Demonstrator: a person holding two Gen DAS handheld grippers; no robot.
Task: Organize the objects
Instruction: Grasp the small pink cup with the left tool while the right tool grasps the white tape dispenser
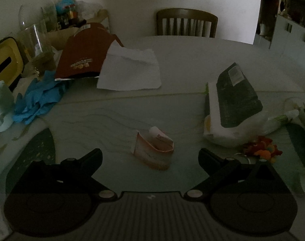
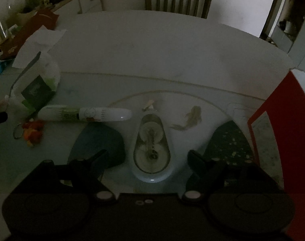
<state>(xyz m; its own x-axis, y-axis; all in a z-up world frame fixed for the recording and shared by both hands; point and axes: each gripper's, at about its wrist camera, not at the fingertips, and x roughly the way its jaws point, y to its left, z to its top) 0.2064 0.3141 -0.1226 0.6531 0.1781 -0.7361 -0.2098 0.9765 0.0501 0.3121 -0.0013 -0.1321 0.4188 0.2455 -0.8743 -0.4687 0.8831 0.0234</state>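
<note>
- Left gripper, spread wide and gripping nothing, hovering just short of the pink packet lying on the table.
- Right gripper, equally wide and empty, straddling the correction-tape dispenser lying on the same table.
- White tube lying left of the dispenser, print blurring in dim light.
- Red box standing right of the dispenser, running off frame.
</note>
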